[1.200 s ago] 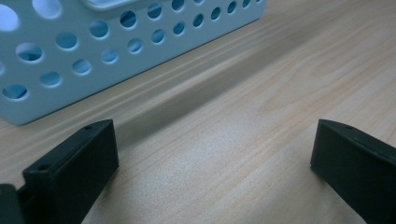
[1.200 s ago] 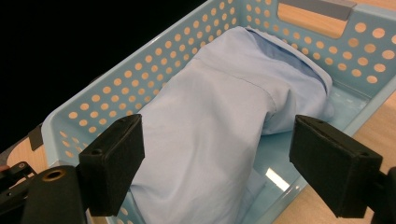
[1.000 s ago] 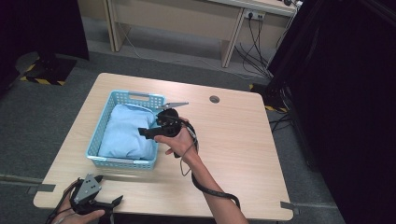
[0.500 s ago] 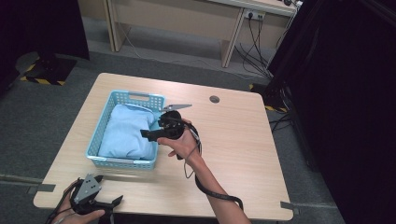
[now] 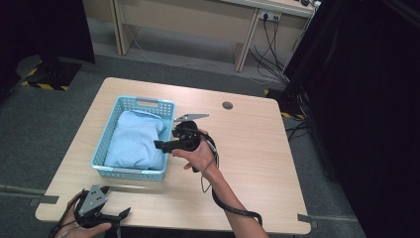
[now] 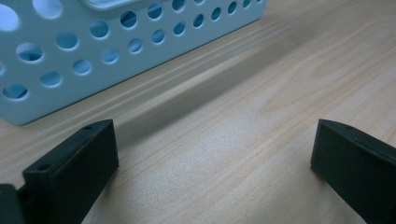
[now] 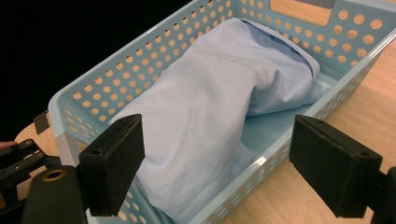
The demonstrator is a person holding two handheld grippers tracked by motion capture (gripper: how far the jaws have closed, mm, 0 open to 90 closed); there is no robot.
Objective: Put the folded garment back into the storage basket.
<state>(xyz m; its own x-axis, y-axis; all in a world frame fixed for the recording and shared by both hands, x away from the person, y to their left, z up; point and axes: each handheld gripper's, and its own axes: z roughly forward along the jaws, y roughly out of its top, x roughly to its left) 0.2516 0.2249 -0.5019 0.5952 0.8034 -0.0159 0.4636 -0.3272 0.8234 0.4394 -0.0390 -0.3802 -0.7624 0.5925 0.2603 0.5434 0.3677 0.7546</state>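
A light-blue perforated basket (image 5: 166, 106) stands on the left half of the wooden table (image 5: 257, 148). Inside lies a folded light-blue shirt (image 5: 132, 141). A hand holds my right gripper (image 5: 161, 144) at the basket's right rim, its jaws pointing left over it. In the right gripper view it (image 7: 217, 154) is open, with the shirt (image 7: 205, 107) and the basket's near wall (image 7: 243, 182) seen between the jaws, nothing gripped. My left gripper (image 5: 119, 210) rests at the table's front left corner. Its jaws (image 6: 215, 154) stand open over bare wood, facing the basket's wall (image 6: 70, 51).
A round cable hole (image 5: 227, 105) sits in the table behind the right hand. The right gripper's cable (image 5: 233, 210) trails along the forearm. A wooden desk (image 5: 198, 15) and wall sockets stand behind; a black curtain (image 5: 366, 99) hangs at the right.
The right gripper has drifted slightly to the right, off the basket's inside toward its right rim. The left gripper has stayed where it was.
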